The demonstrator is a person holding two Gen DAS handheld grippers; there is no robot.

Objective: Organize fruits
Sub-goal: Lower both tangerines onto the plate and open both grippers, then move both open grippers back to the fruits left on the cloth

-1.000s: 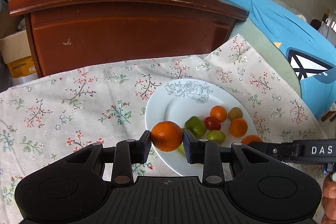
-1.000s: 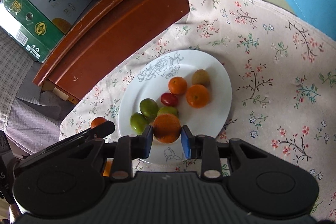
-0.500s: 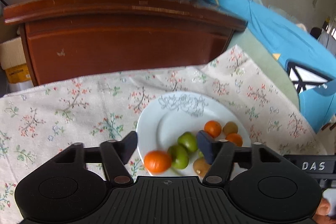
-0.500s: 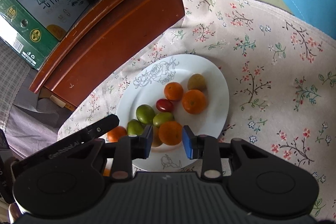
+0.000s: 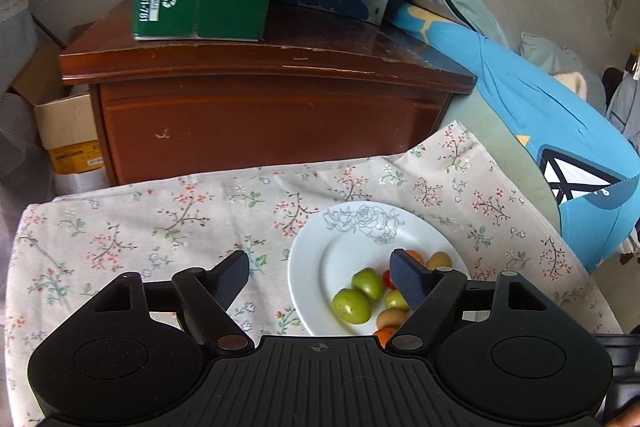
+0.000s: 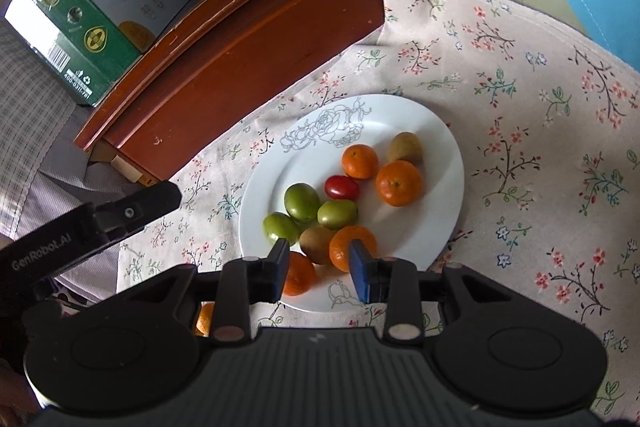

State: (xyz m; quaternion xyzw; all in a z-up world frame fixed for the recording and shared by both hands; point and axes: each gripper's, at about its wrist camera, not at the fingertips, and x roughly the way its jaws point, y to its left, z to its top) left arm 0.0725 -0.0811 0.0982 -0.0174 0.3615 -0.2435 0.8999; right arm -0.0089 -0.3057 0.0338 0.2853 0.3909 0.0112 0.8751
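Fruits [image 6: 340,199] are sitting clustered on the white plate [image 6: 440,147] at the cloth's [image 6: 520,107] centre, gathered so nothing rolls off. We are holding our left gripper [image 5: 318,277] above the plate's nine o'clock rim, jaws just spread wide and empty. Our right gripper [image 6: 318,259], part-open, is straddling an orange [image 6: 352,245] at six o'clock; grip unclear.

1. One white plate [image 6: 448,163].
2. Four oranges on the plate [image 6: 399,183], and a fifth, partly hidden, off its near edge [image 6: 205,319].
3. Three green fruits [image 6: 301,201].
4. Two brown kiwis [image 6: 405,147].
5. One red tomato [image 6: 341,187].
6. Two cartons [image 6: 88,27].
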